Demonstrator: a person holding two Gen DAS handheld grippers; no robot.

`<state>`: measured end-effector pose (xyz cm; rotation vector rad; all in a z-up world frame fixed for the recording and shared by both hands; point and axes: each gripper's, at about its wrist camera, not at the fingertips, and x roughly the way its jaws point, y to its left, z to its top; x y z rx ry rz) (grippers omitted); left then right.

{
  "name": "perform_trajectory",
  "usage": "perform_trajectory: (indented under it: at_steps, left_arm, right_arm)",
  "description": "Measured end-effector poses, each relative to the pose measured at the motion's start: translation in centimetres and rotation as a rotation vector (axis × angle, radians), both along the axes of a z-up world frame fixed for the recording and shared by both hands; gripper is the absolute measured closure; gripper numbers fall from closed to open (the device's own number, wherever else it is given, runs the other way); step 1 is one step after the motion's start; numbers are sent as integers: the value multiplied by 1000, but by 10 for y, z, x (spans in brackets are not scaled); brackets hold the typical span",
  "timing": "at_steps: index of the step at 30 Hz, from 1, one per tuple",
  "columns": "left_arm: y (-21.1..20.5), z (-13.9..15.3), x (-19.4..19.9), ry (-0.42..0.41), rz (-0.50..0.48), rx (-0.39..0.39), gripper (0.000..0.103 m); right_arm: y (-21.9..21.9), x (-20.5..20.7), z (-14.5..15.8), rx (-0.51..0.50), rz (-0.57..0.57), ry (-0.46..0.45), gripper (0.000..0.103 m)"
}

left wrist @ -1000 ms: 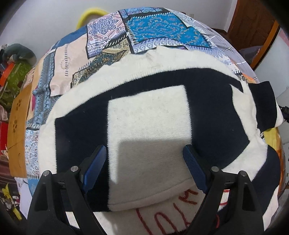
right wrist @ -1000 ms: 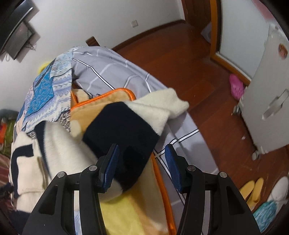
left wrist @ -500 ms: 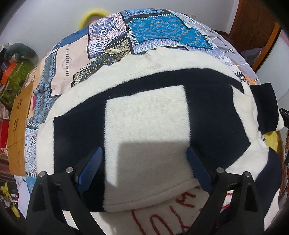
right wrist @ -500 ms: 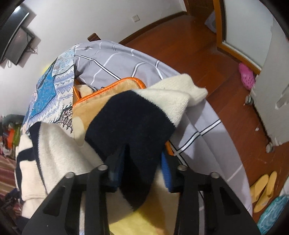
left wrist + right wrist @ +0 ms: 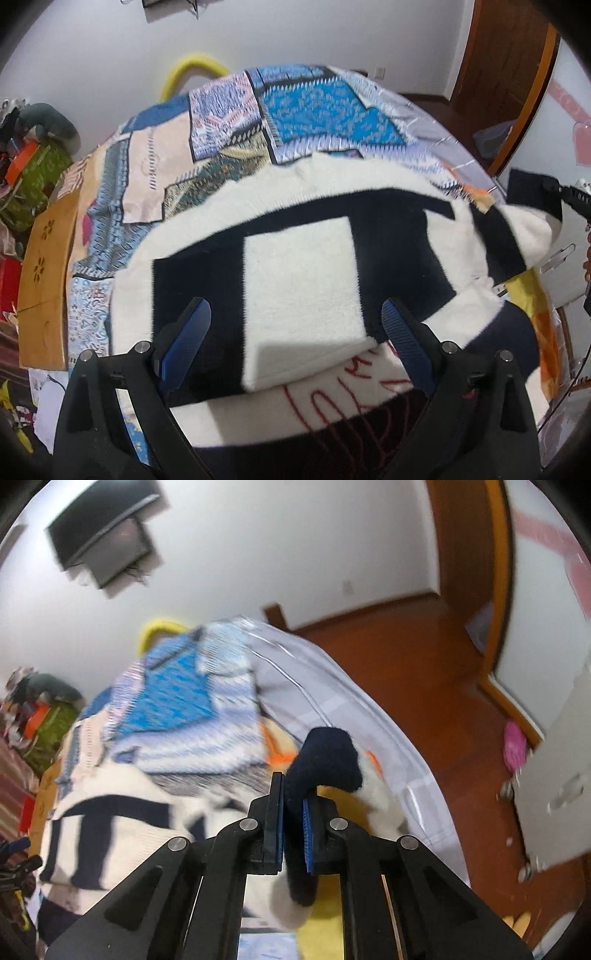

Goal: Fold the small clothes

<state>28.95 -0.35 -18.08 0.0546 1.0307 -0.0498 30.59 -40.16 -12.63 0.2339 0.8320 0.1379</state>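
A cream and navy fleece sweater (image 5: 299, 273) with red stitched lettering lies spread on the patchwork bedspread (image 5: 295, 107). My left gripper (image 5: 295, 332) hovers above its folded near part, jaws wide open and nothing between them. In the right wrist view my right gripper (image 5: 293, 808) is shut on the sweater's navy sleeve (image 5: 325, 760), lifted above the bed; the cuff bulges out past the blue pads. The sweater's body (image 5: 110, 834) lies lower left there. At the right edge of the left wrist view the raised sleeve (image 5: 532, 192) shows, with the other gripper's tip beside it.
A grey striped sheet (image 5: 332, 701) and an orange-edged yellow blanket (image 5: 535, 302) cover the bed's right side. A wooden board (image 5: 44, 280) lies at the bed's left edge, clutter beyond it. Wooden floor, a pink slipper (image 5: 515, 746) and a white door (image 5: 554, 790) lie to the right.
My right gripper closed on the navy sleeve and lifted it up off the bed, tilting upward. My left gripper rose a little above the sweater, still open.
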Motion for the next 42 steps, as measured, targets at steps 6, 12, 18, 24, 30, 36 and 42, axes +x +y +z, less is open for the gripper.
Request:
perform_trajectory:
  at_steps: [6, 12, 18, 24, 30, 36, 42]
  left_arm:
    - [24, 20, -22, -46, 6, -30, 9]
    - [48, 33, -42, -90, 18, -39, 9]
    - [71, 38, -61, -108, 48, -66, 9]
    - [90, 36, -72, -107, 84, -78, 8]
    - [97, 27, -74, -77, 108, -86, 9]
    - [91, 24, -70, -63, 105, -87, 9]
    - [76, 22, -64, -56, 80, -79, 9]
  right_arm:
    - [60, -8, 45, -10, 122, -100, 96]
    - [131, -17, 75, -12, 248, -172, 96]
    - [197, -25, 63, -3, 367, -151, 96]
    - [253, -28, 15, -22, 484, -34, 96]
    - [282, -41, -19, -15, 559, 71, 95]
    - [293, -55, -41, -48, 640, 176, 90]
    - [279, -64, -36, -39, 673, 202, 64]
